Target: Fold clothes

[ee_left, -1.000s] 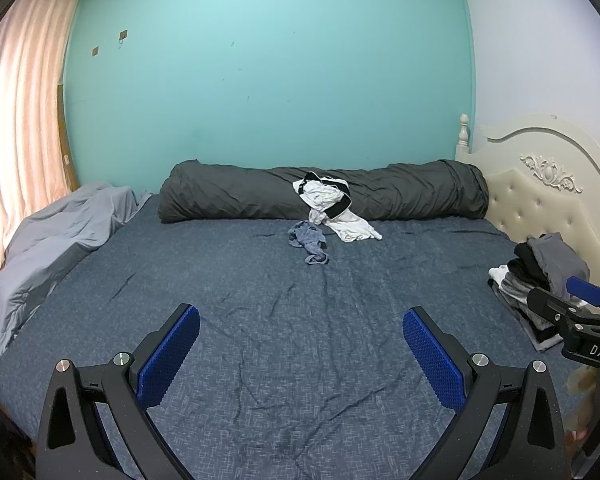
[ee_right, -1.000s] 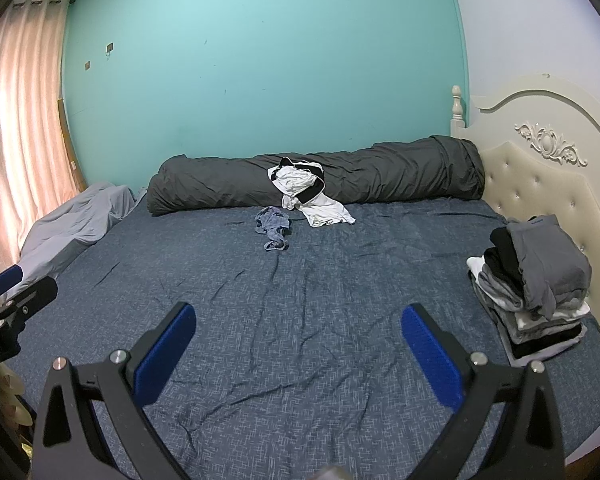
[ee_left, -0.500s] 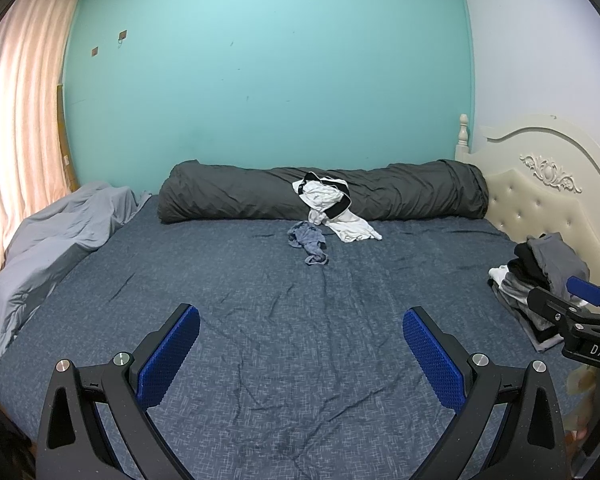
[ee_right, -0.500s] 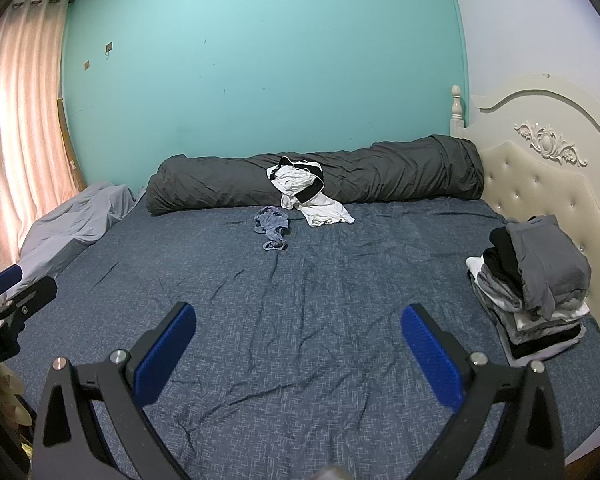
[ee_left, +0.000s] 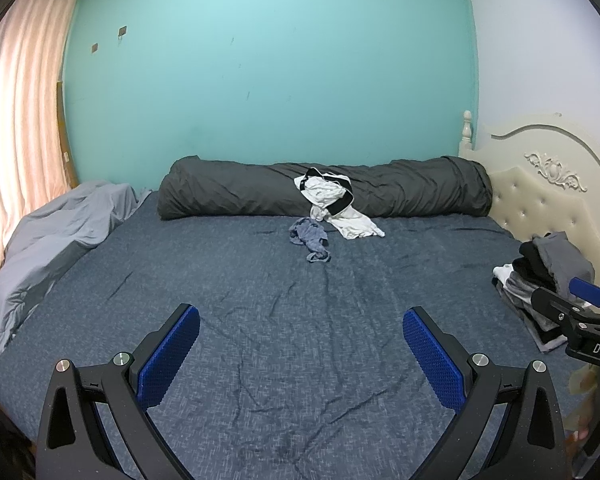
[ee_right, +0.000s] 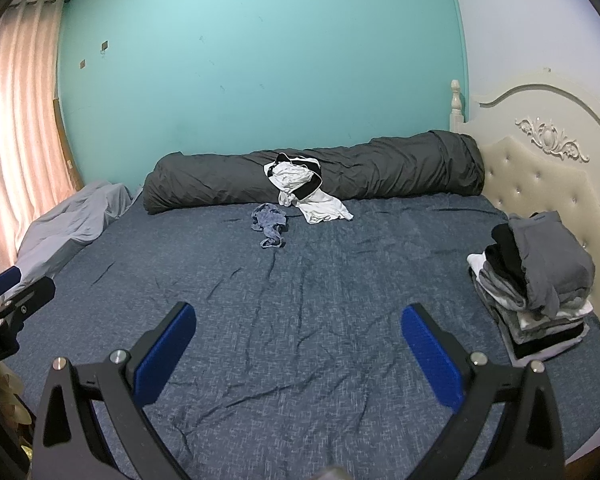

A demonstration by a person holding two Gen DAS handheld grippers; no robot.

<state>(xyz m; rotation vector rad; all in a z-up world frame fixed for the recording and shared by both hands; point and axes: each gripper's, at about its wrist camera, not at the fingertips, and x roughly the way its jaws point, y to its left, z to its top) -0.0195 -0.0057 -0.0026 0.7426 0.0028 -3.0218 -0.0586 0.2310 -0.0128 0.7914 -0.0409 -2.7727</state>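
Bed: a wide mattress under a wrinkled dark blue sheet fills both wrist views; its middle is bare cloth.
Wall: teal, behind the bed's far side.
Headboard: cream, padded and carved, along the bed's right edge.
Curtain: pink, lit from behind, at the far left.
Rolled duvet: dark grey, lying as a long roll across the far edge of the bed, against the wall.
Light grey bedding: bunched at the bed's left side, near the curtain.
Folded stack: grey, black and white garments piled on the right side of the bed, just beside the headboard, with a grey piece on top.
White and black garment: crumpled, draped partly over the front of the rolled duvet and spilling onto the sheet.
Blue-grey garment: small, crumpled, on the sheet just beside the white and black garment, toward the left, well apart from both grippers.
Left gripper: above the near part of the bed, its blue-padded jaws spread wide with nothing between them.
Right gripper: level beside it, jaws likewise wide apart and empty; its tip also shows at the right edge of the left wrist view.
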